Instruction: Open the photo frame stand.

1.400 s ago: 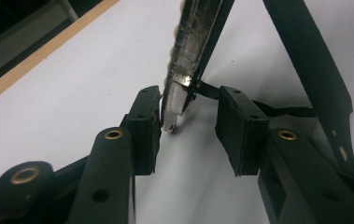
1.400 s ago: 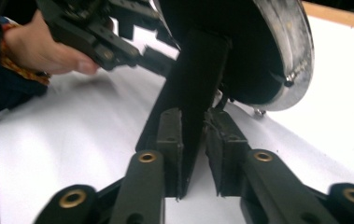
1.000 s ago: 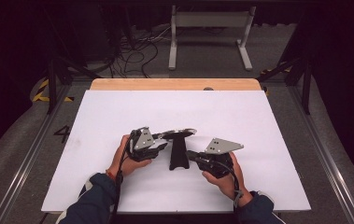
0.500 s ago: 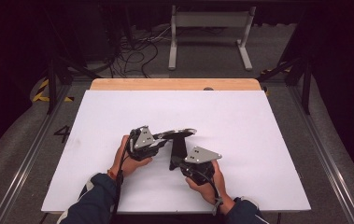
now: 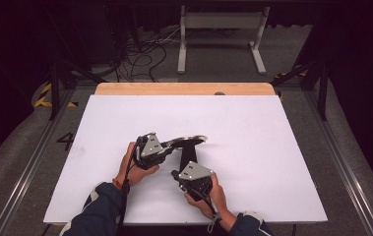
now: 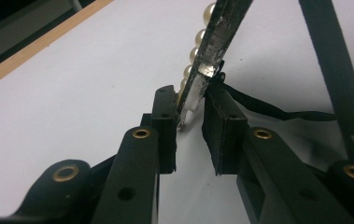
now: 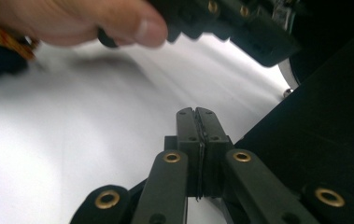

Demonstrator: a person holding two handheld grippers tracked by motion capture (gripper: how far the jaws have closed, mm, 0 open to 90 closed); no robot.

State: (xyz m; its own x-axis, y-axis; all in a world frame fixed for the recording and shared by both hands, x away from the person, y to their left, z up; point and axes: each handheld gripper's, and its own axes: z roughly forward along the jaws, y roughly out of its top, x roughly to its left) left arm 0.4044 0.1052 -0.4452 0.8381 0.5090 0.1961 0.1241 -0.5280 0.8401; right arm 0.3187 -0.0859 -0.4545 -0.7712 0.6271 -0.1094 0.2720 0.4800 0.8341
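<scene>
White sheeting covers the table (image 5: 272,147), and near its centre lies a pearl-edged hair band (image 6: 214,42). Left gripper (image 6: 191,109) has been closing its jaws around its end, steadying it; right gripper (image 7: 195,114), at five o'clock, pinches the black ribbon (image 6: 268,109), jaws pressed together.

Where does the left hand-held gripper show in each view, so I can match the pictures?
High view: the left hand-held gripper is left of centre, jaws pointing right.
Left gripper view: its jaws rise from the bottom; they have just been closing on the pearl-edged dark band between them.
Right gripper view: along the top edge, beside a hand.
Shared landmark: the white table sheet.
</scene>
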